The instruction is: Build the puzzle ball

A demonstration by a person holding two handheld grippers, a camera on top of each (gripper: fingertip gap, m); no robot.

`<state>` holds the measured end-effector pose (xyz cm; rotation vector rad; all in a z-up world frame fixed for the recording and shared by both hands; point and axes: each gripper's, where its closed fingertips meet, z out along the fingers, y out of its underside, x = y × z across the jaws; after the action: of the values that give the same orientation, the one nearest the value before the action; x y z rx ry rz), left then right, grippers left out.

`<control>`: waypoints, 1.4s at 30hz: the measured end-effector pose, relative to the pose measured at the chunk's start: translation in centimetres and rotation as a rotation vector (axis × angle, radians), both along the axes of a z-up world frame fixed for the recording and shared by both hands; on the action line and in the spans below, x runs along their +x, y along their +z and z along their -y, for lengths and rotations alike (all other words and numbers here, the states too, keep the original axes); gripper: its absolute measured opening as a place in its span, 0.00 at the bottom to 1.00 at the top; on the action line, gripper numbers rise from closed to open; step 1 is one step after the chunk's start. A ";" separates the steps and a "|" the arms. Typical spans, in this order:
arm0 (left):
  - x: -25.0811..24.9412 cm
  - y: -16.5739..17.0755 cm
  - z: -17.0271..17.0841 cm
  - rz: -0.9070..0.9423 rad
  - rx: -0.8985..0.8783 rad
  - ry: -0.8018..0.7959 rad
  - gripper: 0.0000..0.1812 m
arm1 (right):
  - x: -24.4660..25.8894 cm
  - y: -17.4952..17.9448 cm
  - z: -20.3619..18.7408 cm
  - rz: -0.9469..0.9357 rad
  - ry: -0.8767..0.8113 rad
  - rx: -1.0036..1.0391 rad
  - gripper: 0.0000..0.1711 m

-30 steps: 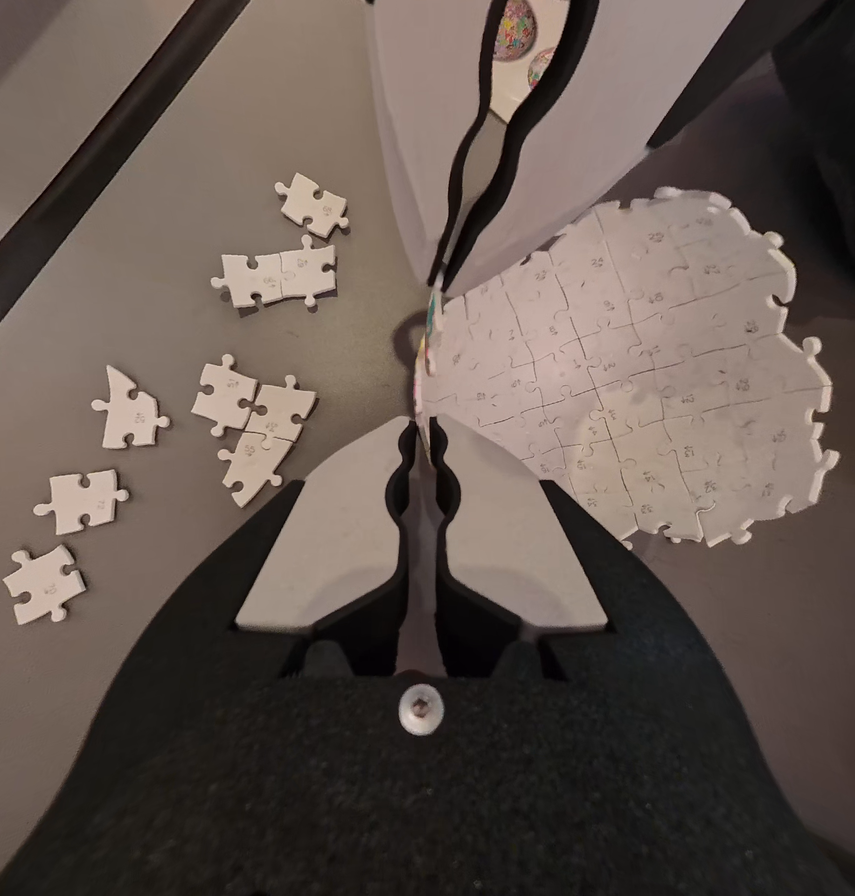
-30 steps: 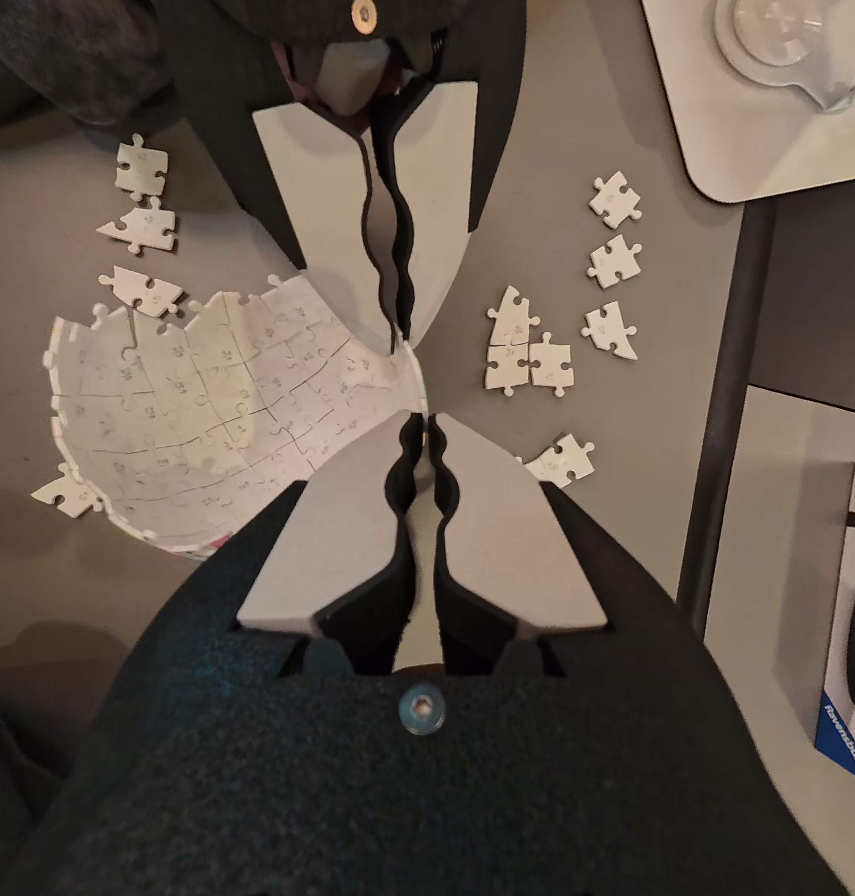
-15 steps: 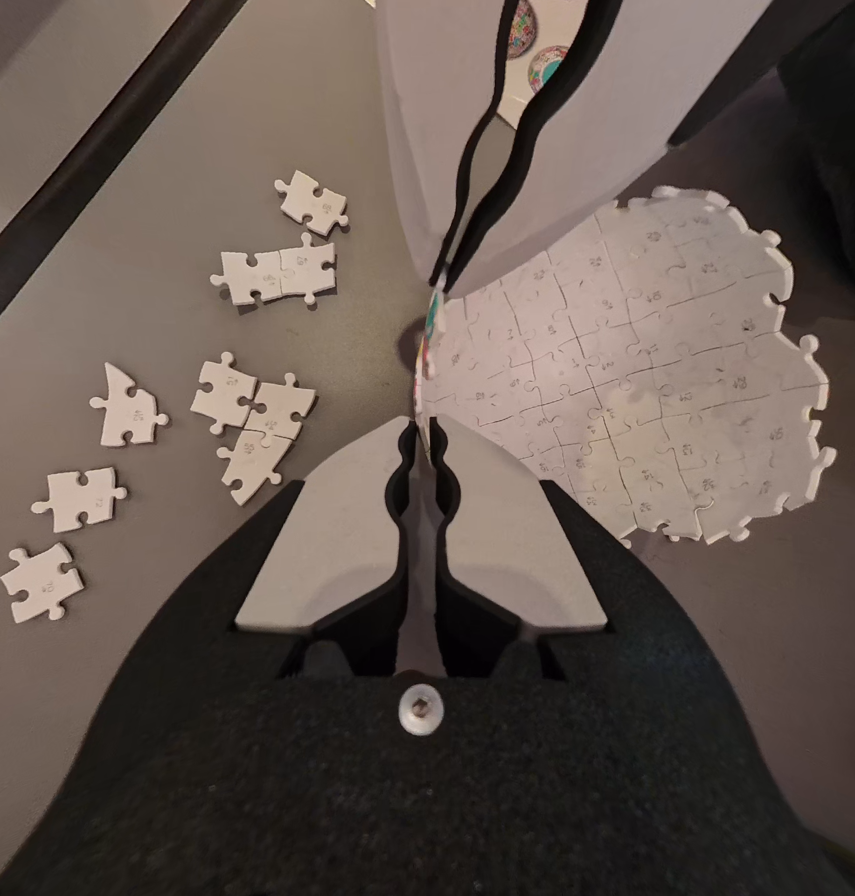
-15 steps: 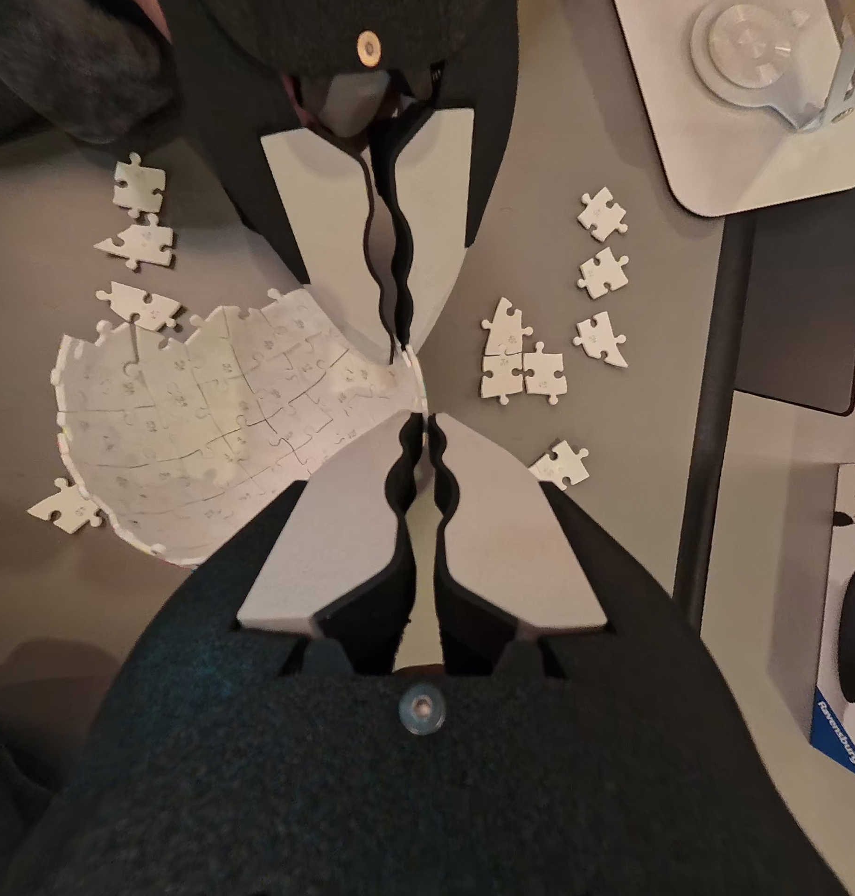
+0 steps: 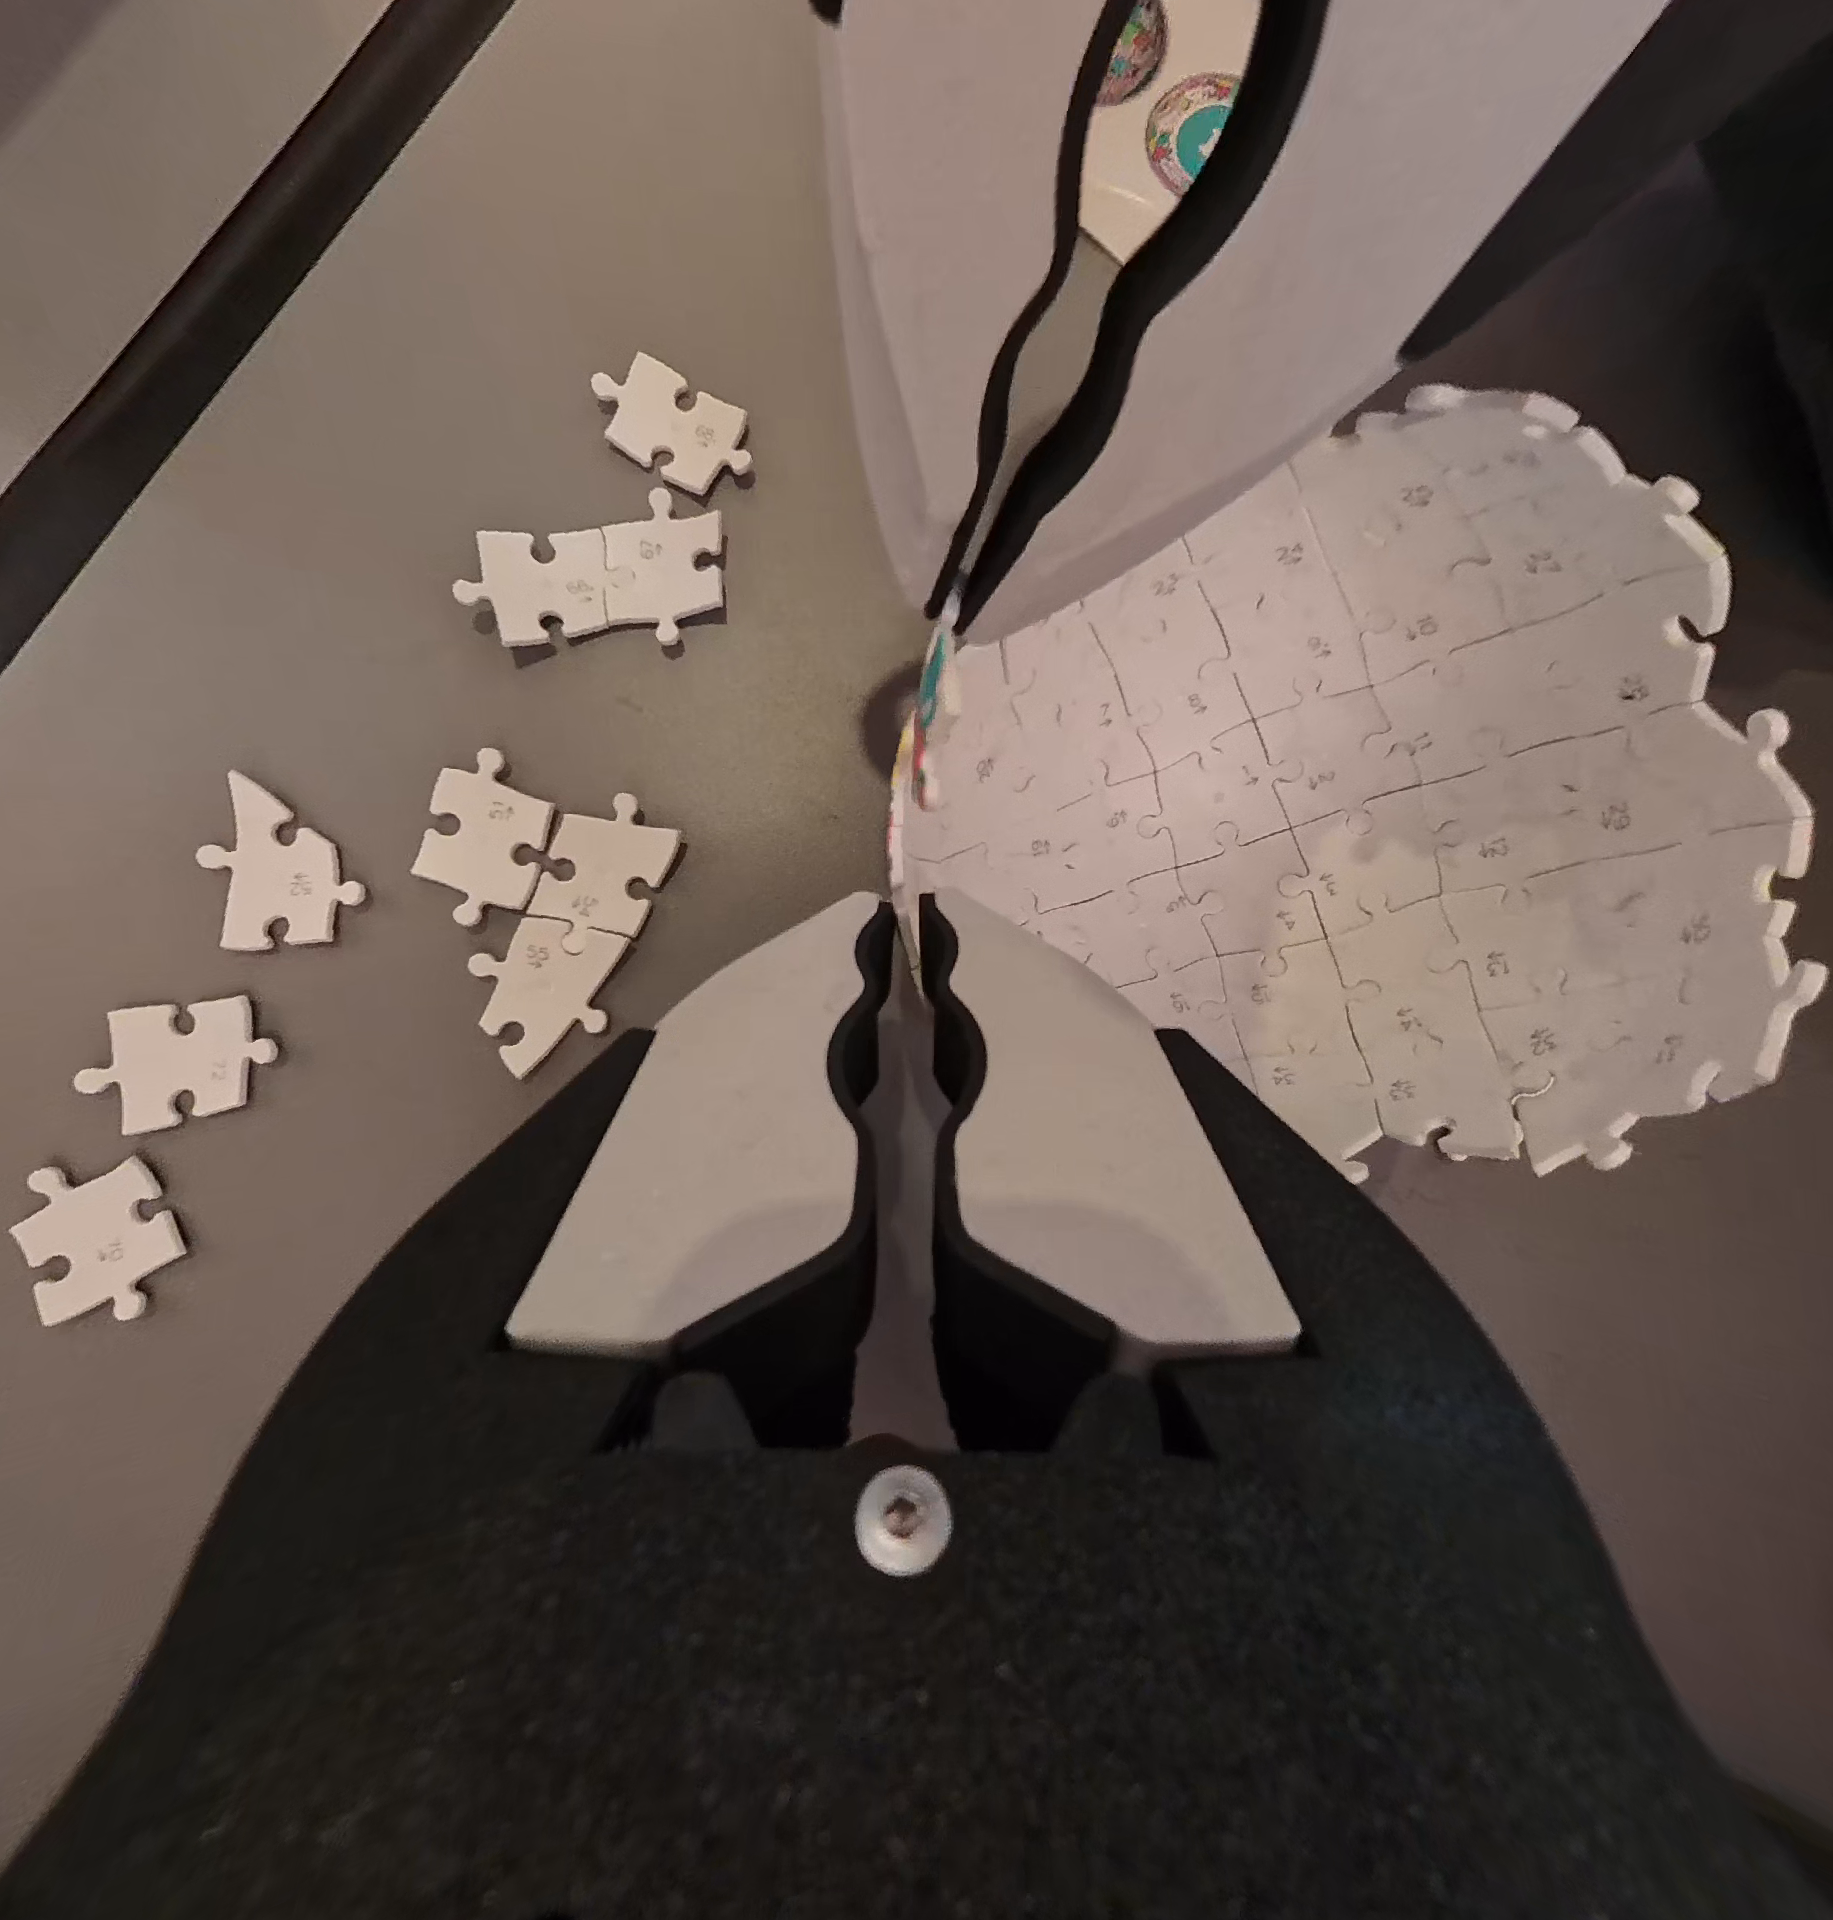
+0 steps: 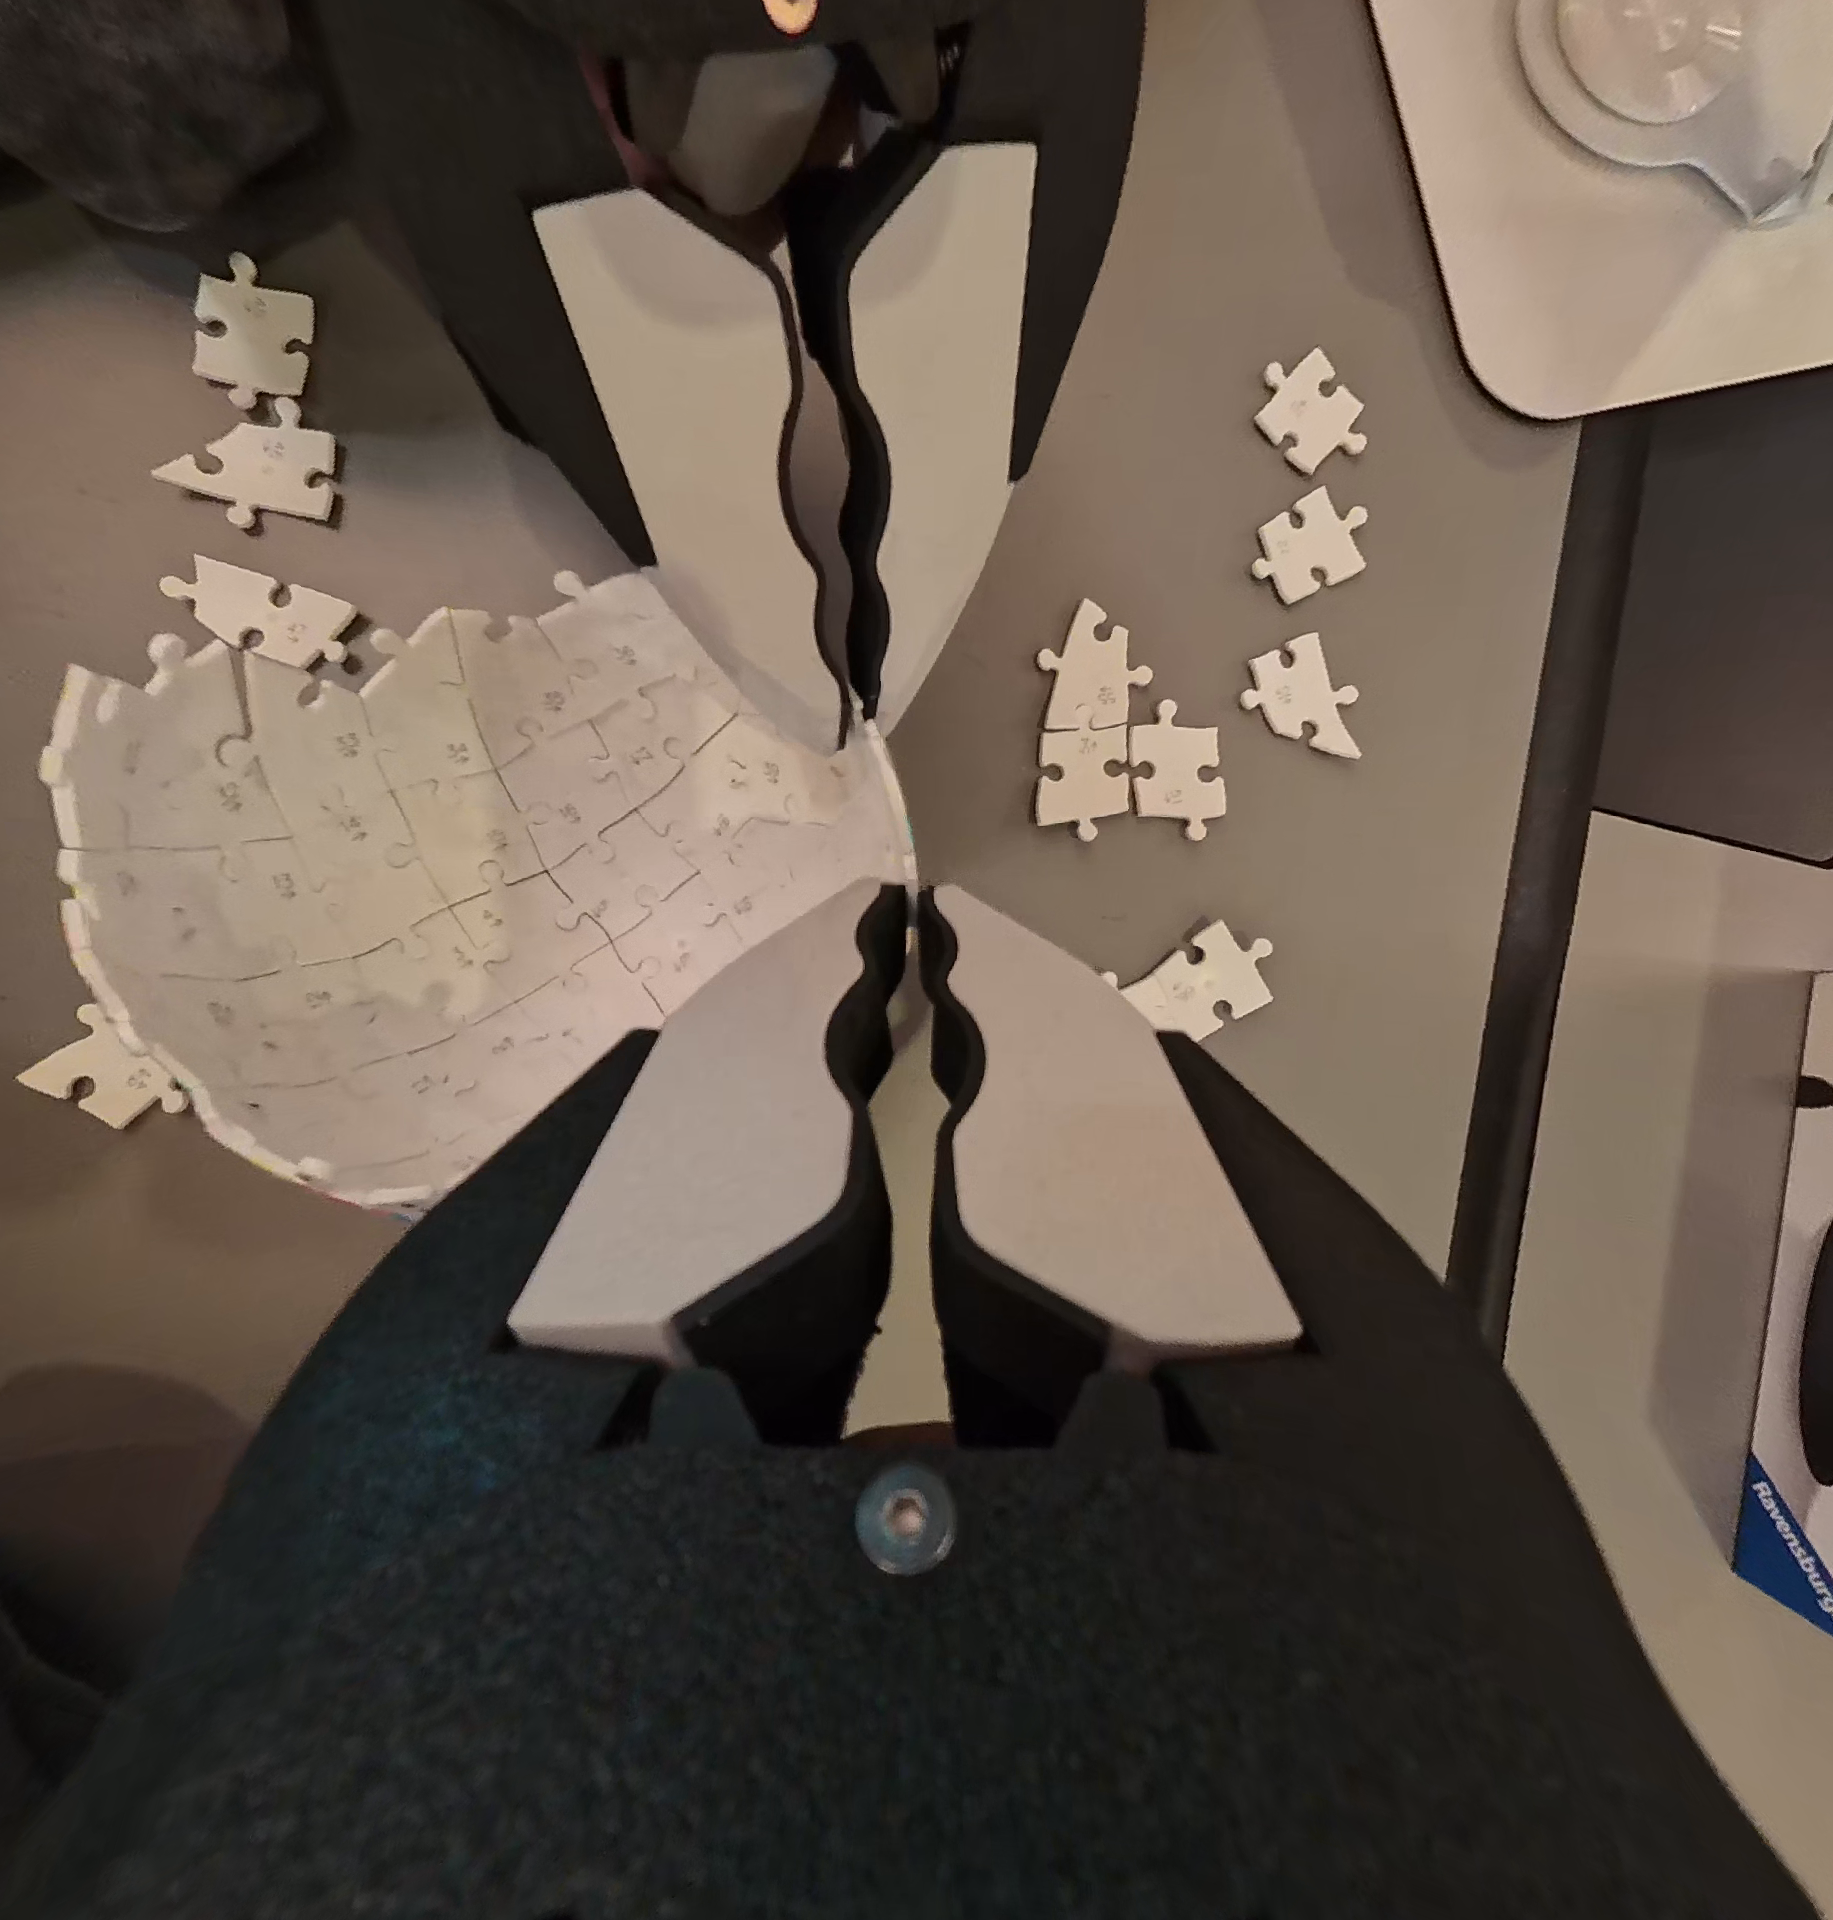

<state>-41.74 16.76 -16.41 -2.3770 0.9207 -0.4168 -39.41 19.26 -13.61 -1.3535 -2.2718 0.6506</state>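
1. Left tongs – closed down to a thin slit, pinching the rim of the half-built puzzle ball shell.
2. Right tongs – same narrow gap, clamped on the same rim from the opposite side; the two tips face each other, near but apart.
3. Shell bulges away to the right of the left tongs and to the left of the right tongs. White numbered inside faces the cameras; a sliver of coloured print shows at the gripped edge.
4. Loose puzzle pieces lie white side up on the grey counter, left of the left tongs; some are joined in twos or a three.
5. More pieces beside the shell's far edge, left of the right tongs – one touches it.
6. Puzzle box at far right of the right tongs.
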 end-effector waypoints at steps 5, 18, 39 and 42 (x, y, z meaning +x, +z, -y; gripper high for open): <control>-0.1 0.0 0.0 0.000 0.001 0.004 0.02 | -0.3 0.1 0.2 -0.018 -0.003 -0.019 0.01; 0.1 0.1 -0.1 0.010 0.007 0.001 0.03 | -0.4 -0.1 0.0 -0.018 -0.018 -0.006 0.01; 1.4 1.1 -1.8 0.120 0.072 0.053 0.07 | -0.5 0.0 -0.2 -0.033 -0.020 0.025 0.01; 1.1 1.6 -2.0 0.118 0.107 0.060 0.03 | -0.6 0.0 -0.3 -0.042 -0.023 0.035 0.01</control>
<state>-40.66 18.80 -14.77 -2.2510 0.7969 -0.4669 -39.96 19.60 -13.57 -1.3348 -2.2213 0.6228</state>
